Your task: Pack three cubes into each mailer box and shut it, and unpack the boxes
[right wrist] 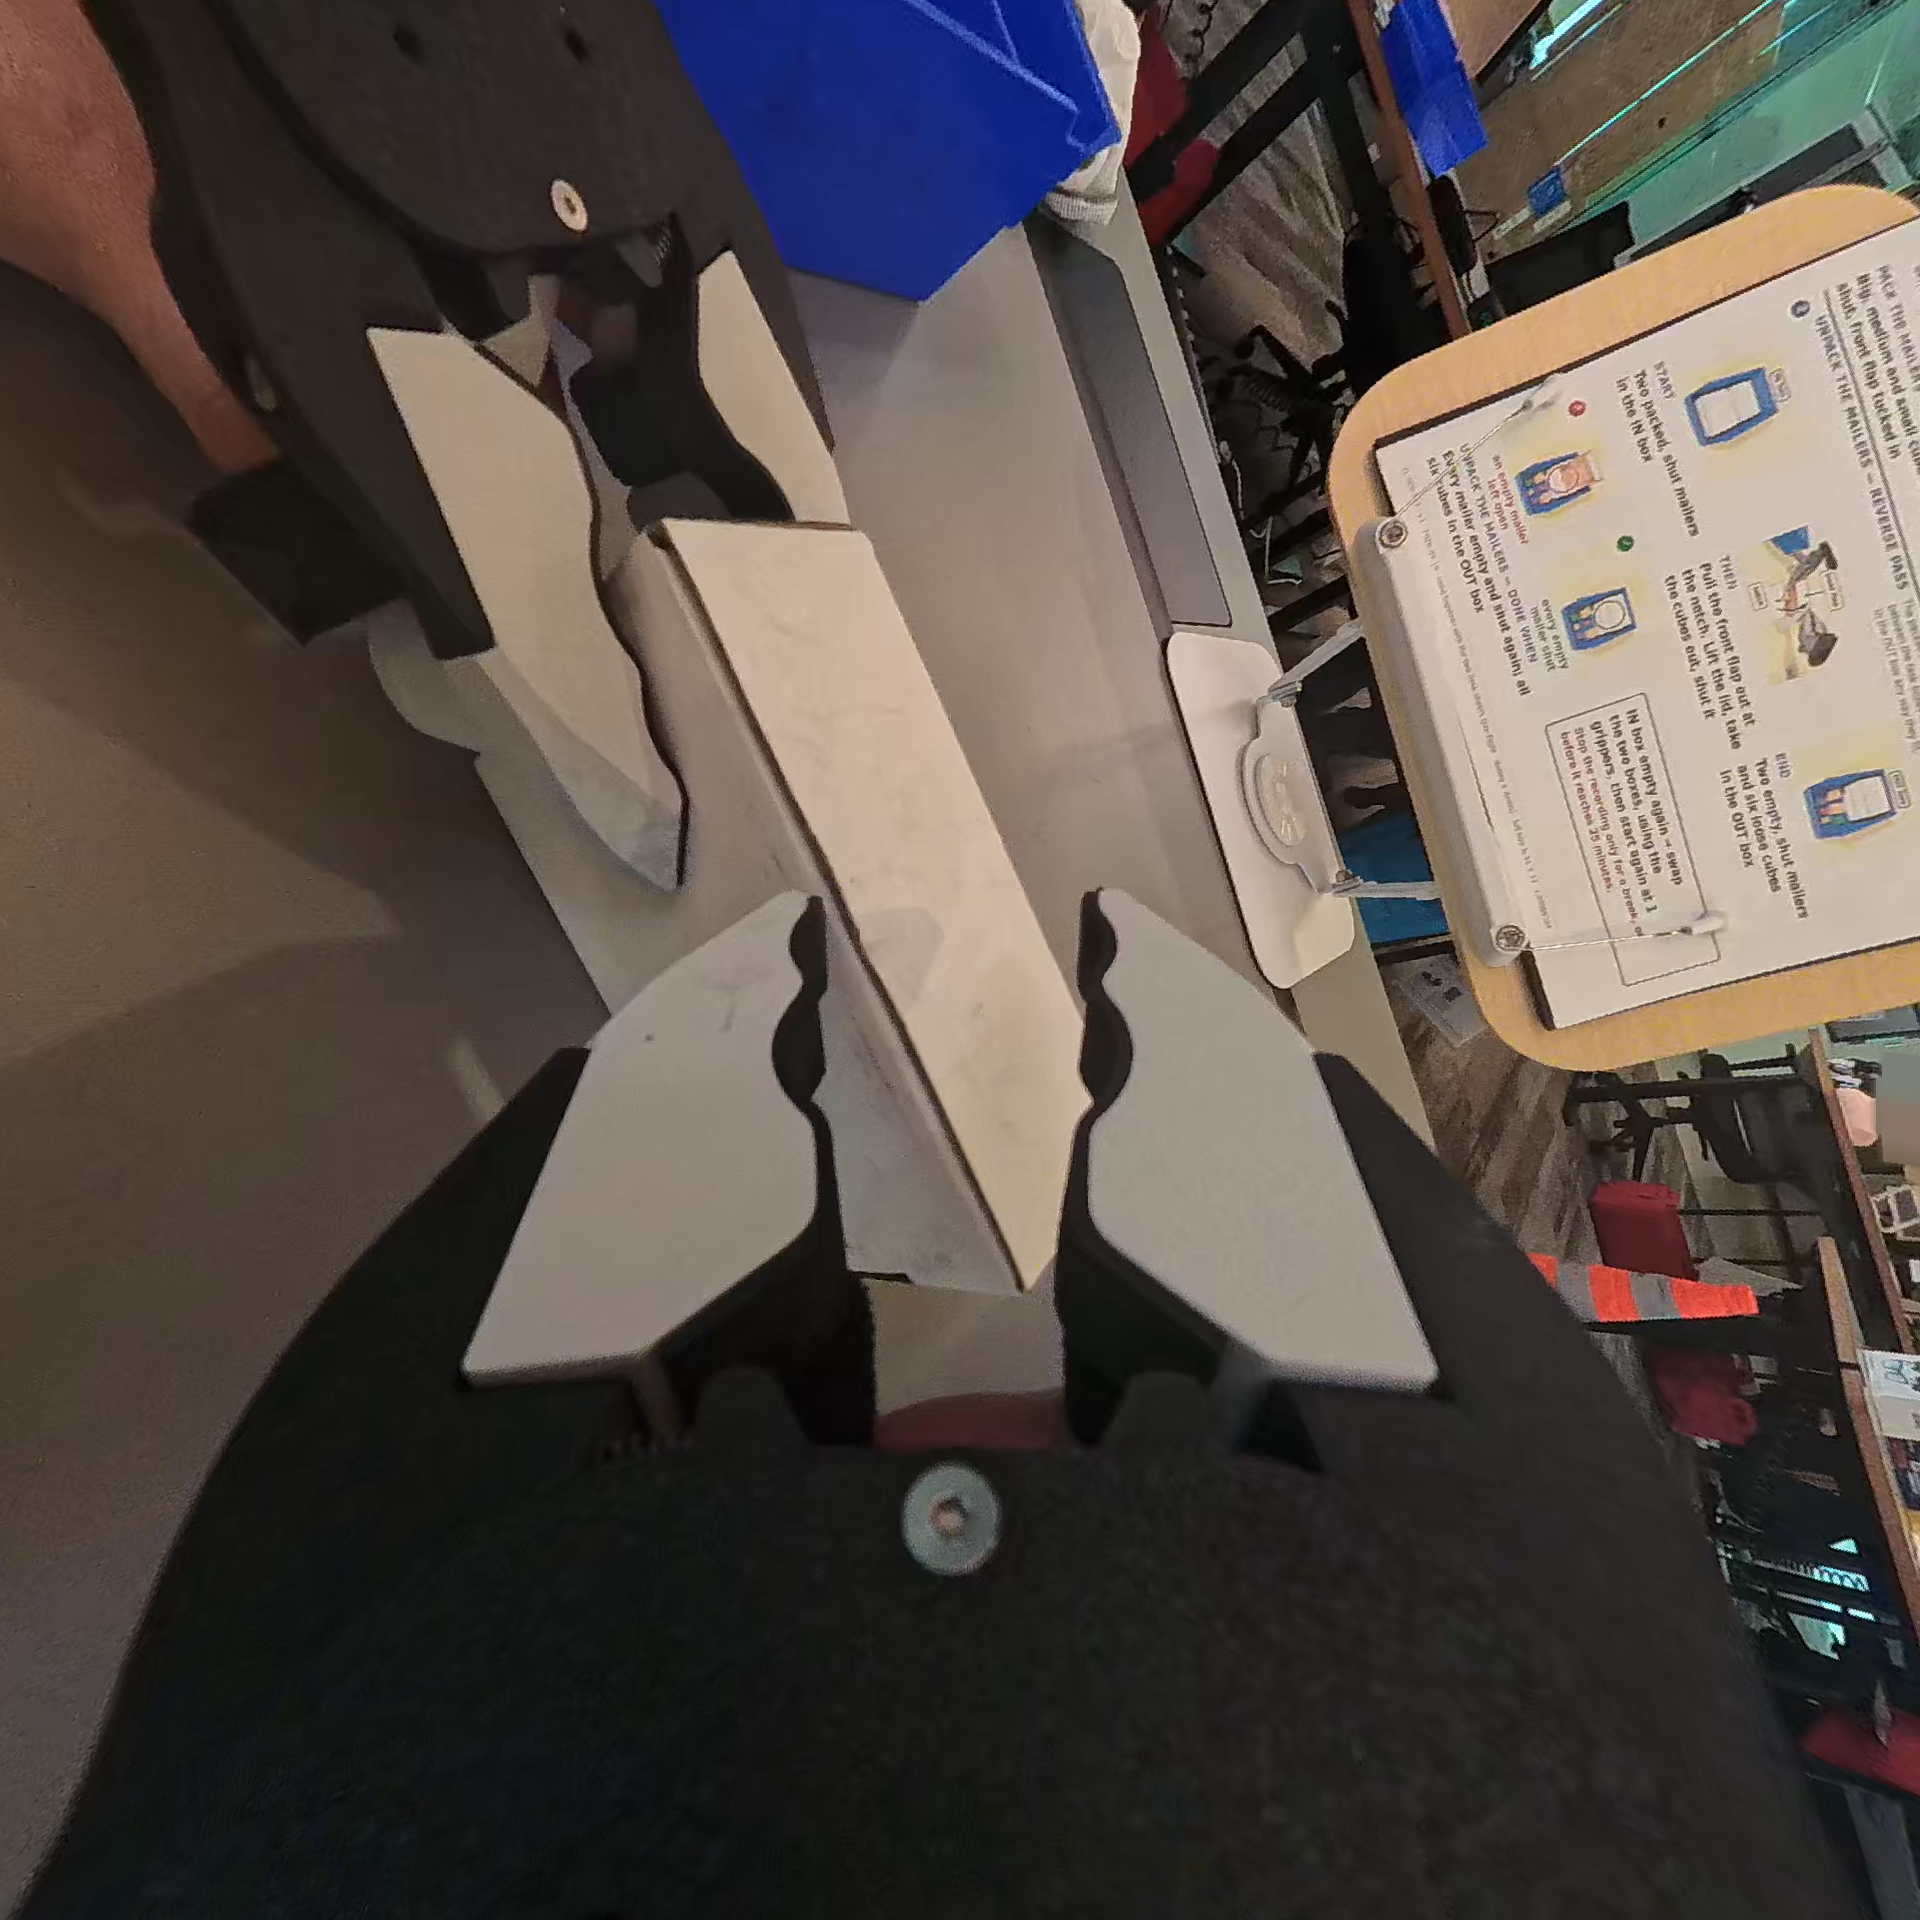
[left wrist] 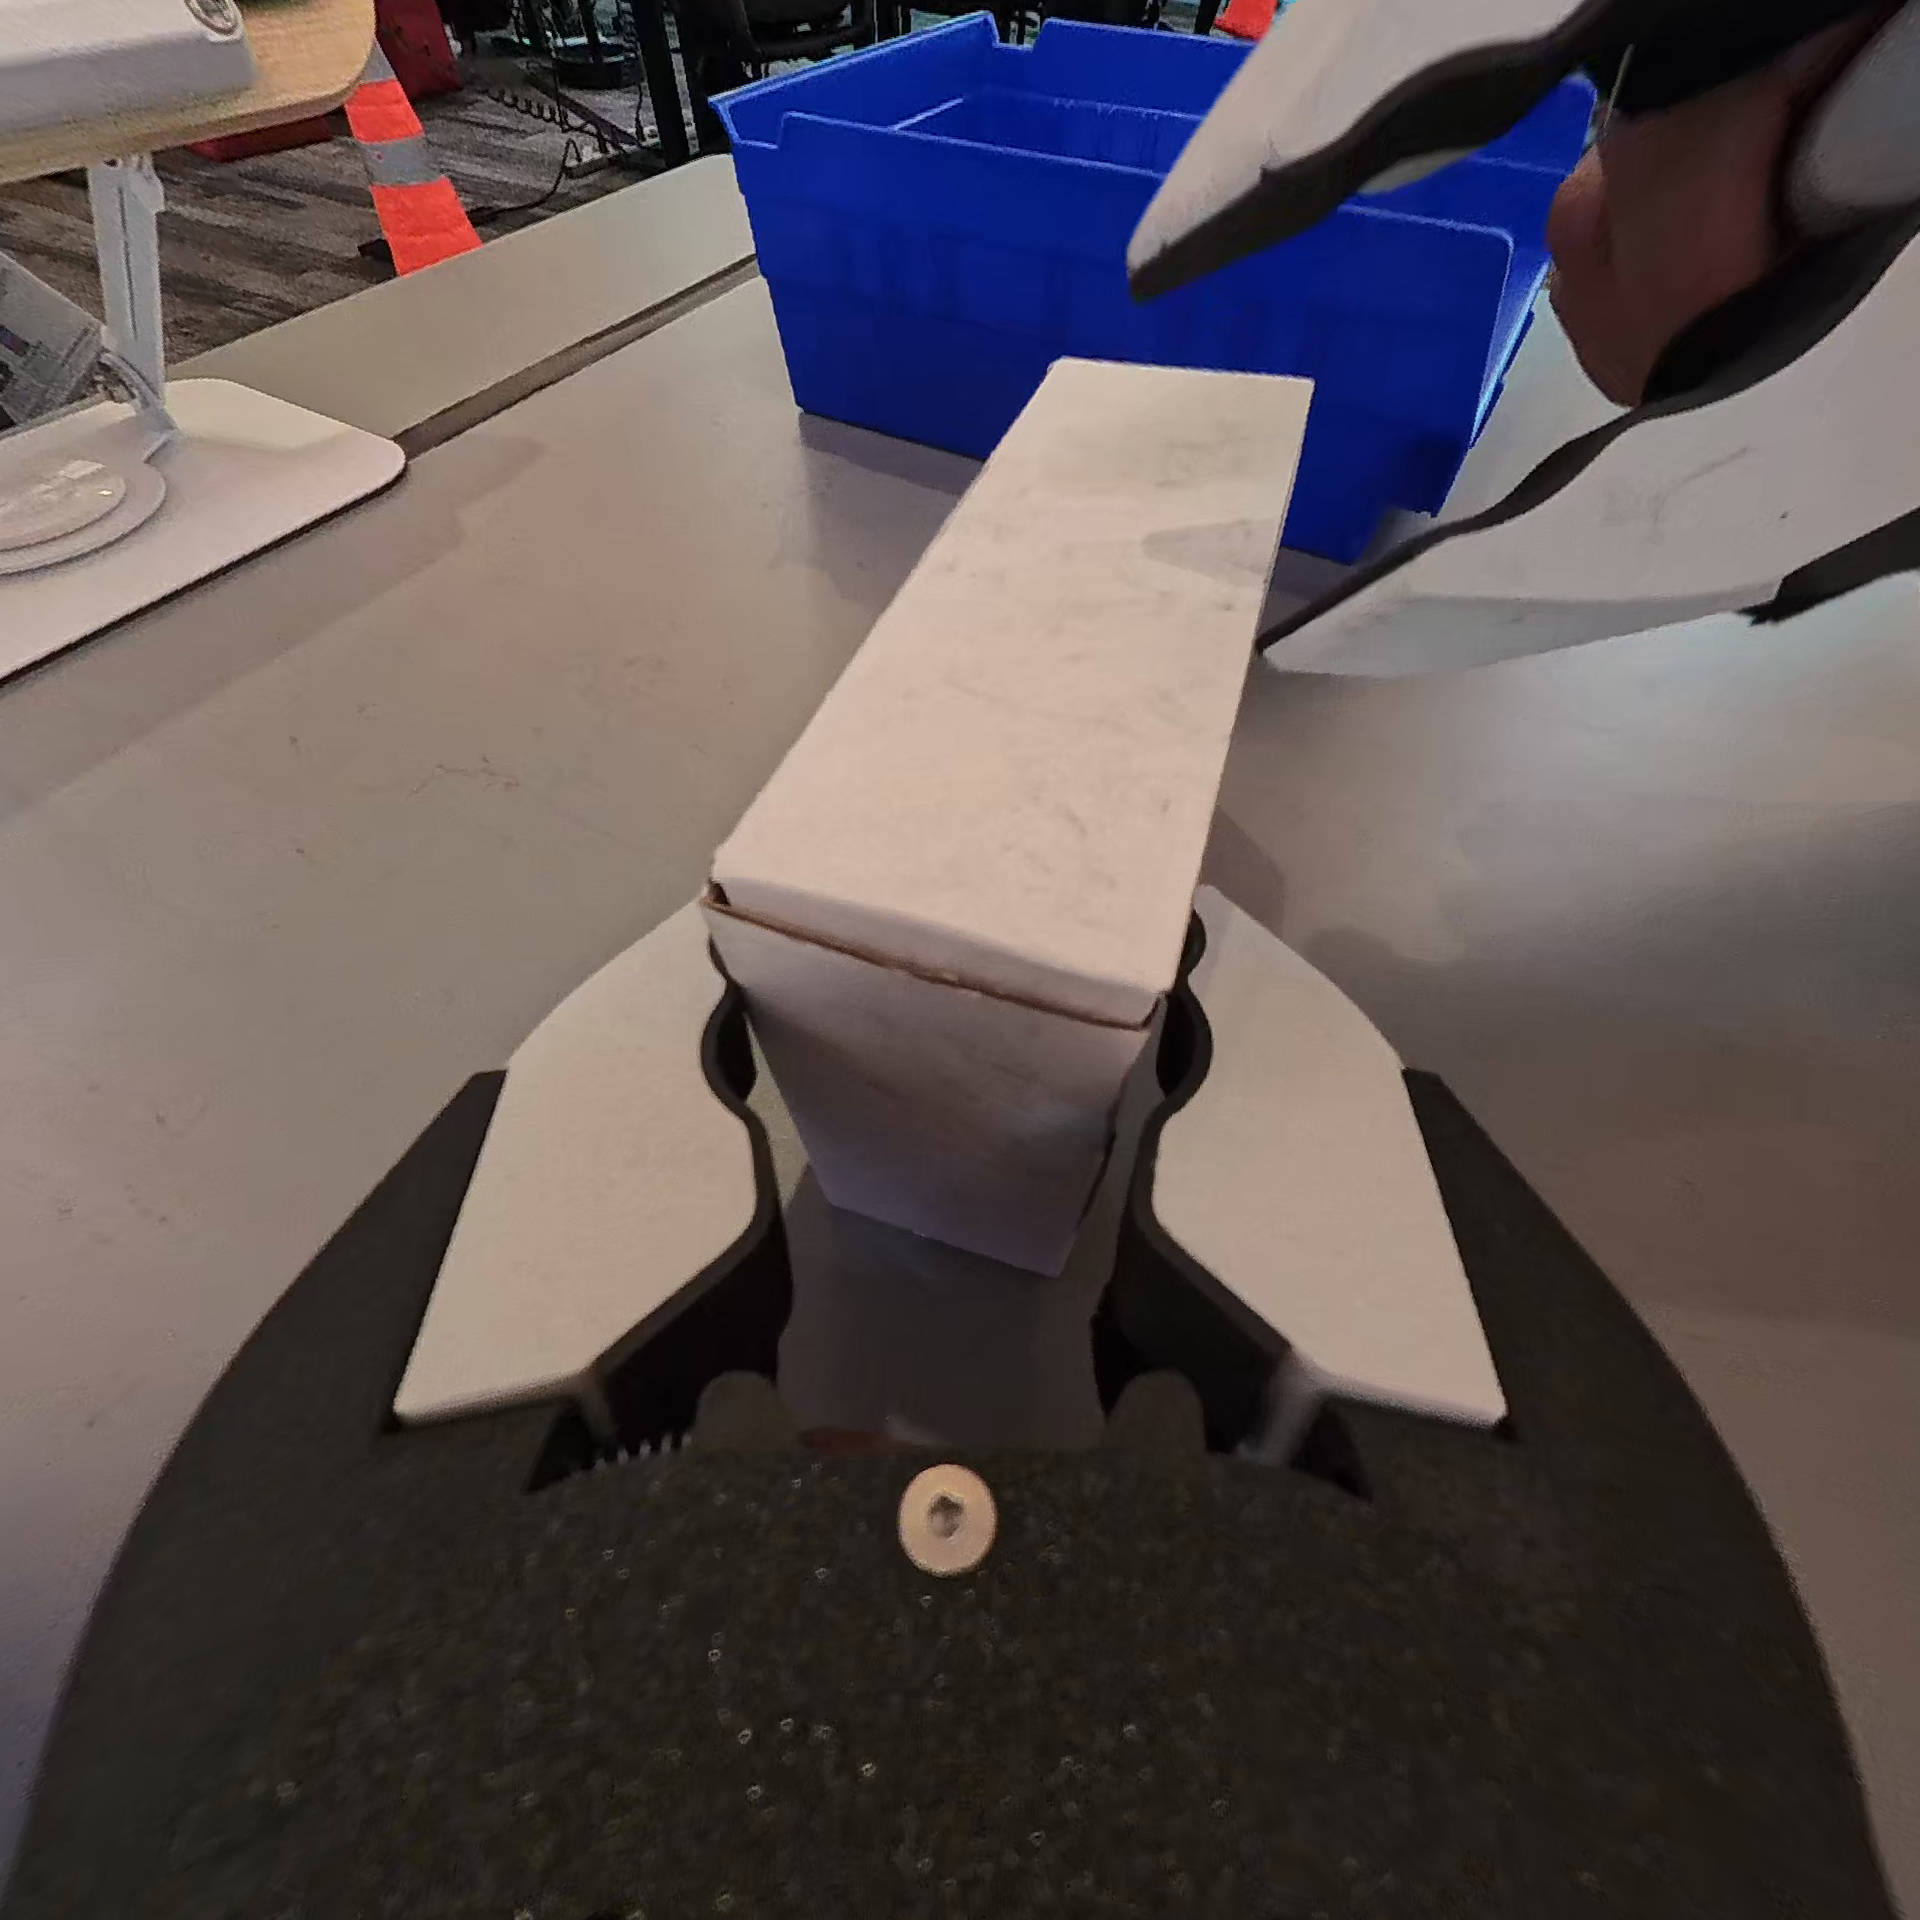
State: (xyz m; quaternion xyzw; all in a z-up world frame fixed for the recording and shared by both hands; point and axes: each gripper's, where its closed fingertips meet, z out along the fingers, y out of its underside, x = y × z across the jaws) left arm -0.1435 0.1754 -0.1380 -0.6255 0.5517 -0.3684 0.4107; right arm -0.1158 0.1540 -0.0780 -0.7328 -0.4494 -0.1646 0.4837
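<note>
Fingers of the left gripper (left wrist: 951, 1049) pinch the near end of the shut white mailer box (left wrist: 1039, 707), which lies lengthwise on the grey table (left wrist: 468, 779) with its far end near the blue bin (left wrist: 1039, 270). I judge this the handling of a closed box, before unpacking or binning it. Next comes a two-handed lift or flap pull. Right gripper (right wrist: 951, 1039) stands part-open, straddling the box's other end; contact is unclear.

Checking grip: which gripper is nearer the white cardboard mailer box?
Left. The left gripper clamps one end of the white cardboard mailer box; the right gripper straddles the other, open.
</note>
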